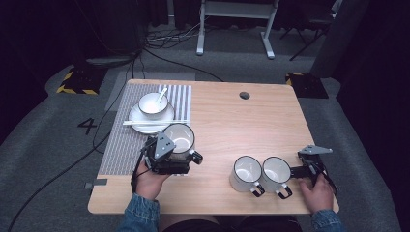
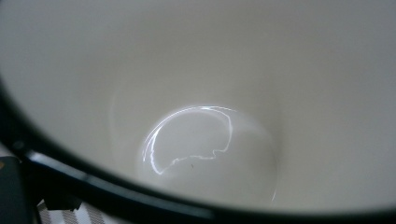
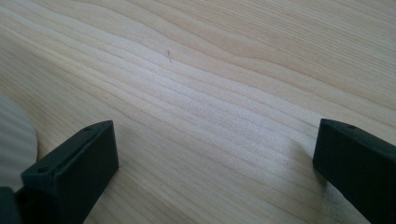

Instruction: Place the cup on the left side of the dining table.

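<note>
A white mug with a dark rim [image 1: 180, 137] is at the right edge of the striped placemat [image 1: 121, 145], and my left gripper [image 1: 167, 157] is shut on its near side. The left gripper view looks straight into the mug's pale inside [image 2: 210, 140], with the dark rim [image 2: 116, 196] running along the bottom. Two more white mugs [image 1: 246, 171] [image 1: 275, 173] stand side by side on the wooden table [image 1: 232, 121], handles toward the front. My right gripper [image 1: 302, 170] [image 3: 215, 158] rests just right of them, open, with bare wood between its jaws. A pale curved edge [image 3: 14, 140] shows at the left.
A white plate [image 1: 145, 123] on the placemat carries a bowl [image 1: 153, 104] with a spoon [image 1: 161, 94], and chopsticks [image 1: 150, 122] lie across the plate. A cable hole [image 1: 244, 95] is near the table's far edge. The right gripper is close to the table's right edge.
</note>
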A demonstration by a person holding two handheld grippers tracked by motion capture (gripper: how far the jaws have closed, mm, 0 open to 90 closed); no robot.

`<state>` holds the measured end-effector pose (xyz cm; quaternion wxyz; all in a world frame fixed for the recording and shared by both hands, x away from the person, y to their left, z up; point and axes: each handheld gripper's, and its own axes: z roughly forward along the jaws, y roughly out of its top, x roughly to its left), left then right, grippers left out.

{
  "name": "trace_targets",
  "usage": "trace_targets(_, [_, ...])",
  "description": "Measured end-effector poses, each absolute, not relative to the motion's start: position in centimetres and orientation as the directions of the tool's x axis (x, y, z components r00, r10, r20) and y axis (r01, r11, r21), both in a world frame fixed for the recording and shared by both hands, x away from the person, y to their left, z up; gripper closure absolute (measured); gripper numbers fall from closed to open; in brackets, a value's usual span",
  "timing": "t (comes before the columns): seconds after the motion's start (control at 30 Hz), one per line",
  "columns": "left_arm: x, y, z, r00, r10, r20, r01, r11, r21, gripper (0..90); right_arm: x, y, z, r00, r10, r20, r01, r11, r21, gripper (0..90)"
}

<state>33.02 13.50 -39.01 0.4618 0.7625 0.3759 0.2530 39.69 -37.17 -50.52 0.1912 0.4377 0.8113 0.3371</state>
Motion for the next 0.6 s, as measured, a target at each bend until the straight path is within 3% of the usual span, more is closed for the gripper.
trace_targets(0.6, [33.9,17.9,-38.4,0.406,0.914,0.009,0.384,-0.18,0.906,3.6,39.7,-37.2,-50.5,-0.544,0.839,-0.015,0.581,0.39,0.714,0.2])
